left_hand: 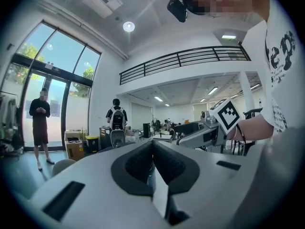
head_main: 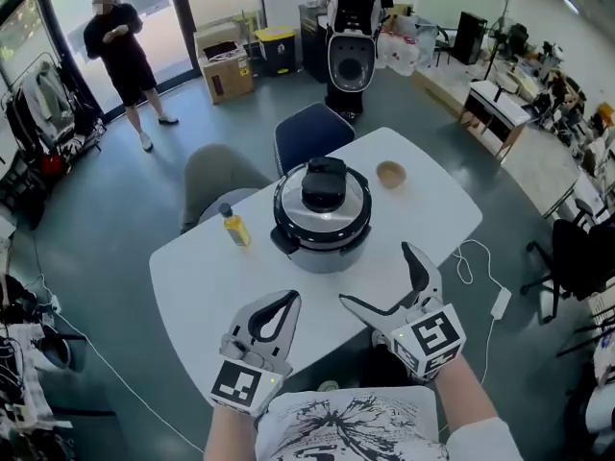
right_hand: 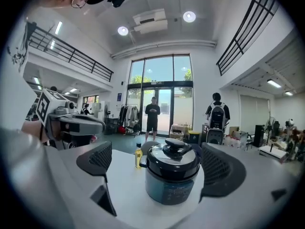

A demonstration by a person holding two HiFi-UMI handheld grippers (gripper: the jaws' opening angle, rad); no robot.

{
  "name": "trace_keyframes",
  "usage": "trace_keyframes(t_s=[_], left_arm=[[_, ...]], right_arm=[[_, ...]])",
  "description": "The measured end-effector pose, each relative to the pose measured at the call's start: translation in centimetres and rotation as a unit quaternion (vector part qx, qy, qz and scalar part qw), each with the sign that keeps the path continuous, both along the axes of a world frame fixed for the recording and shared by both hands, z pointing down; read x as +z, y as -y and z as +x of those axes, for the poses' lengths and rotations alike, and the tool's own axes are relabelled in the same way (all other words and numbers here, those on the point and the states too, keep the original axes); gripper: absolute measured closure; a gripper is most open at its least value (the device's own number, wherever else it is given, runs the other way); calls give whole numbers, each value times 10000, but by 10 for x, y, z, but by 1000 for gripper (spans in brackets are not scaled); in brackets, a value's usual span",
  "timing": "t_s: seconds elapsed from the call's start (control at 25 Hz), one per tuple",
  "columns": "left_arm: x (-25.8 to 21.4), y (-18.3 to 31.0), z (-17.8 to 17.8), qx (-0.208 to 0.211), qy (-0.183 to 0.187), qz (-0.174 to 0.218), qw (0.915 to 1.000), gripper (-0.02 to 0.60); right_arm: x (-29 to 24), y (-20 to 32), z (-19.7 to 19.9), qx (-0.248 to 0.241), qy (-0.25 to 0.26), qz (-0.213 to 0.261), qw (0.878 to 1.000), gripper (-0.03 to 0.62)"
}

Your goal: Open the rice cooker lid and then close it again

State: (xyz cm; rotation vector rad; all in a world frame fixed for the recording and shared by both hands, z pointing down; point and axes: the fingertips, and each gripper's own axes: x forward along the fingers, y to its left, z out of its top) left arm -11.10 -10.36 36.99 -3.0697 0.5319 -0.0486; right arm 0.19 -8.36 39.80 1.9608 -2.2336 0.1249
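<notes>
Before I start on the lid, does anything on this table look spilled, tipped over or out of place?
Nothing stands out. The rice cooker sits upright on the table with its lid shut. The small yellow bottle stands upright beside it, and the bowl rests level farther back. No spill shows.

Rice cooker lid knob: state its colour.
The lid knob is black; the head view shows it best.

rice cooker [right_hand: 172, 181] print too small, bowl [head_main: 390, 183] contents unclear
</notes>
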Motion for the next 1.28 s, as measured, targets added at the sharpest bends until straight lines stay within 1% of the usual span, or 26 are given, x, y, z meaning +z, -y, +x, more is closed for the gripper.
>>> trace_keyframes(t_s=[0.16,0.28,0.4,0.56,0.68,0.8,0.92,1.04,1.12,1.2,1.28], left_arm=[[-3,36,31,-439,98,109,9989,568],[-2,67,56,-847,144,81,9963,568],[-6,100,81,-1222,78,-55,9925,568],[-18,146,95,-1734,-48,-16,9848,568],[-20,154,121,-2100,-99,-19,9777,568],[-19,156,141,-2413,-89,-10,9704,568],[-15,155,145,-2738,-80,-31,9618,568],[-12,155,147,-2984,-56,-67,9544,568],[-12,155,146,-3106,-36,-71,9505,568],[-13,156,145,-3199,-30,-76,9474,568],[-13,157,146,-3255,-23,-55,9455,568]], right_arm=[[2,53,30,-529,200,-185,9982,16],[6,94,51,-982,184,-358,9944,17],[5,137,70,-1471,151,-456,9879,18],[3,193,77,-2065,53,-678,9761,24],[11,209,96,-2496,61,-1030,9628,40],[20,222,110,-2800,-34,-1423,9494,84],[33,235,111,-3039,-272,-1826,9346,119],[43,248,105,-3293,-628,-2150,9173,125],[49,256,98,-3448,-830,-2331,9055,134],[55,261,91,-3559,-909,-2558,8942,142],[64,267,87,-3587,-952,-2779,8860,149]])
